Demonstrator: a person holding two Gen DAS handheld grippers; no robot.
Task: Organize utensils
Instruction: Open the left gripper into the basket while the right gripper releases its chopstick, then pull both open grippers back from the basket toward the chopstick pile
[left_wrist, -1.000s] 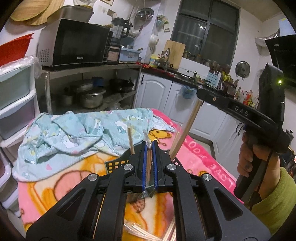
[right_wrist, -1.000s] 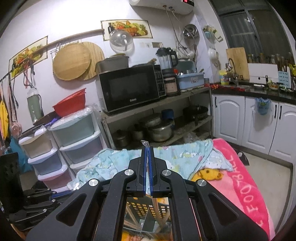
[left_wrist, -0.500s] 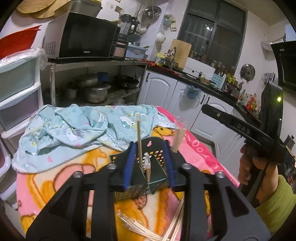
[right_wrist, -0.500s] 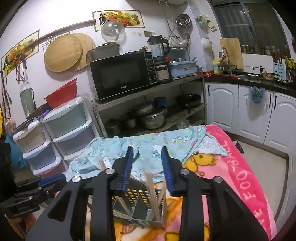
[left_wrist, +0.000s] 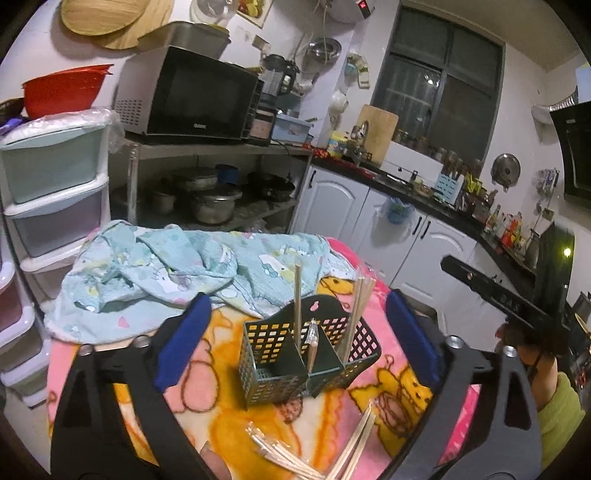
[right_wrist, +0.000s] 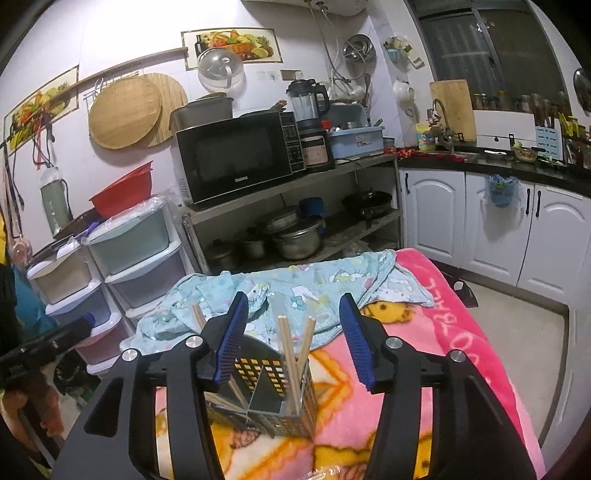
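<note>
Both grippers were closed one second ago, each with a wrapped chopstick between the pads; now these stand in the holder and both tools sit further back from it.

Left gripper (left_wrist: 295, 325): jaws opening, already very wide, nothing between the pads, only the green utensil holder (left_wrist: 303, 354) seen through the gap, centre of the left wrist frame. Right gripper (right_wrist: 295, 339): jaws also opening, about half way, not pressing anything; the holder (right_wrist: 266, 398) shows between and below the pads, lower centre of the right wrist frame.

Why placed so, in my judgement: the holder has dividers, so chopsticks (left_wrist: 356, 314) can stand upright or lean on the wall, sorted by compartment. One single stick (left_wrist: 297, 302) stands in the middle-left part, a wrapped one (left_wrist: 313, 343) leans in the middle, a bundle is at the right part. More wrapped chopsticks (left_wrist: 295, 458) lie loose on the blanket (left_wrist: 207, 376) at bottom centre, close to the left gripper, prob. the next ones to pick. The blanket gives a soft surface, so the holder could tip if pushed.

The person's other hand (left_wrist: 528, 350) holds the right tool at right edge of the left wrist frame.

Writing: microwave (right_wrist: 240, 162) reads "Galanz". Pink blanket edge (right_wrist: 454, 314) shows "…BALL", rest of the word folded. On the right tool's body letters "DAS", approx.
</note>
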